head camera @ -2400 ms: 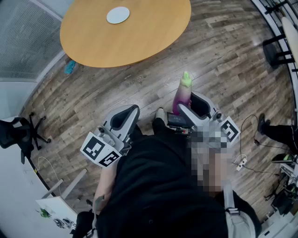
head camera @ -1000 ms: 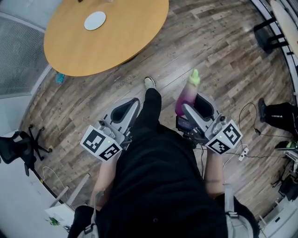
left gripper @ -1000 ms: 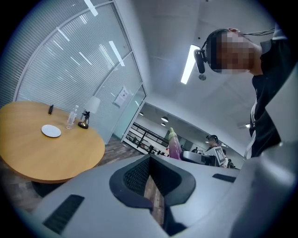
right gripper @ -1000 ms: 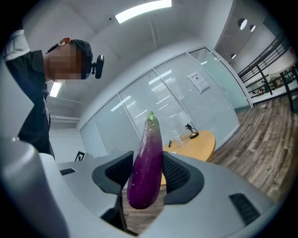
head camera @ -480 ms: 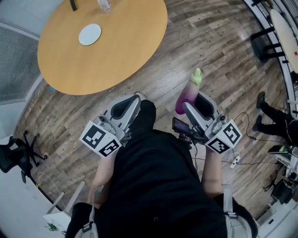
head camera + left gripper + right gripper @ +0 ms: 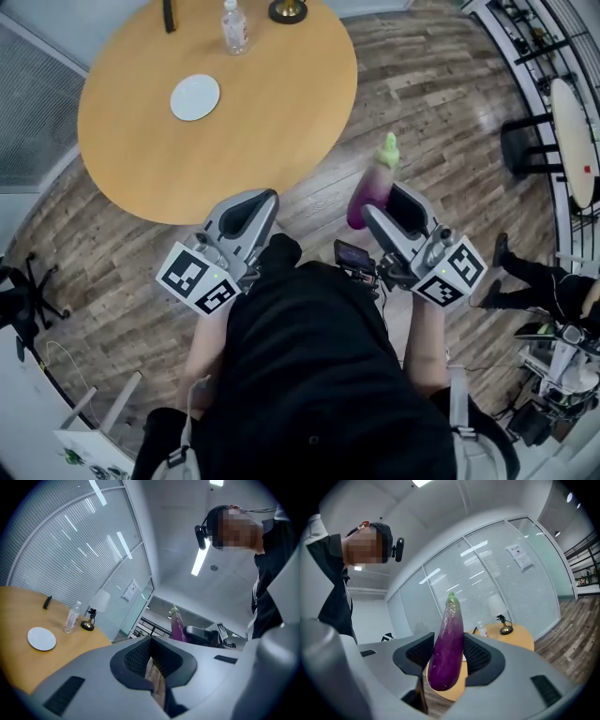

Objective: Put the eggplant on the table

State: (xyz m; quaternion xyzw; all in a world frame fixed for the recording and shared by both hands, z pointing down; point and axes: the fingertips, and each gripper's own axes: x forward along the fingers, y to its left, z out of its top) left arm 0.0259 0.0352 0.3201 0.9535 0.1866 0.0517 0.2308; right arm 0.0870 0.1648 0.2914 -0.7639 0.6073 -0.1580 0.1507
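Wooden floor [image 6: 441,112]: planks fill the head view around everything else; the eggplant hangs above them, not above the tabletop.
Round table [image 6: 281,103]: light wood, in the upper left of the head view, its near edge close ahead of the two grippers.
Person [image 6: 319,375]: in black, filling the bottom centre, a gripper in each hand pointing toward the table.
Left gripper [image 6: 251,204]: lower left of centre; its jaws are pressed together with nothing between them, only a sliver of floor showing through the hollow of the pads.
Right gripper [image 6: 386,208]: right of centre; its jaws pinch the lower half of the eggplant from both sides.
Eggplant [image 6: 373,192]: purple with a green cap, upright, the cap well above the jaws; it sits just right of the table's near edge.
White plate [image 6: 195,97]: alone on the left part of the tabletop.
Water bottle [image 6: 233,28]: upright at the far edge, near a small lamp [image 6: 93,613].
Done: the eggplant is gripped and carried close to the table.
Left: by the look of it, reaching over the bare wood, lowering, and opening the jaws.
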